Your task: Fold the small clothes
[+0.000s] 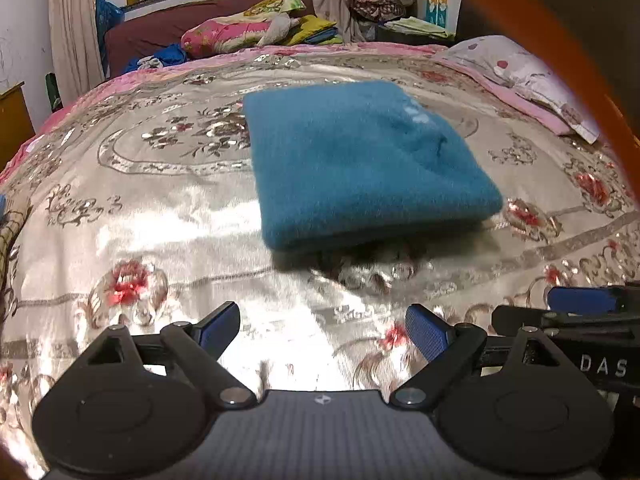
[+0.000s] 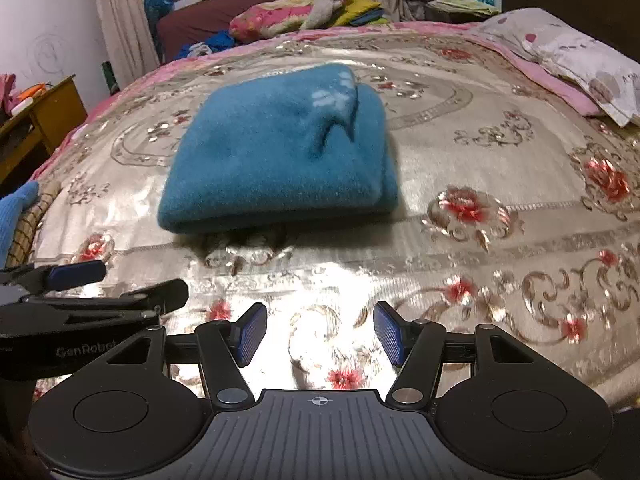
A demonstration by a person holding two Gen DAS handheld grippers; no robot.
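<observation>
Left wrist view: folded blue garment (image 1: 360, 160) lies beyond the fingers (image 1: 224, 320), untouched.

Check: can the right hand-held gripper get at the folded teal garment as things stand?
Probably yes. The right hand-held gripper is empty, and only bare bedspread lies between it and the folded teal garment. The left hand-held gripper sits off to its side.

The folded teal garment (image 2: 276, 152) looks like fuzzy, matt fleece cloth. The bedspread (image 2: 480, 152) beneath is glossy, shiny satin-like fabric with embroidered flowers. Each hand-held gripper (image 2: 320, 334) looks matt black plastic, with ribbed blue pads (image 2: 252, 332).
</observation>
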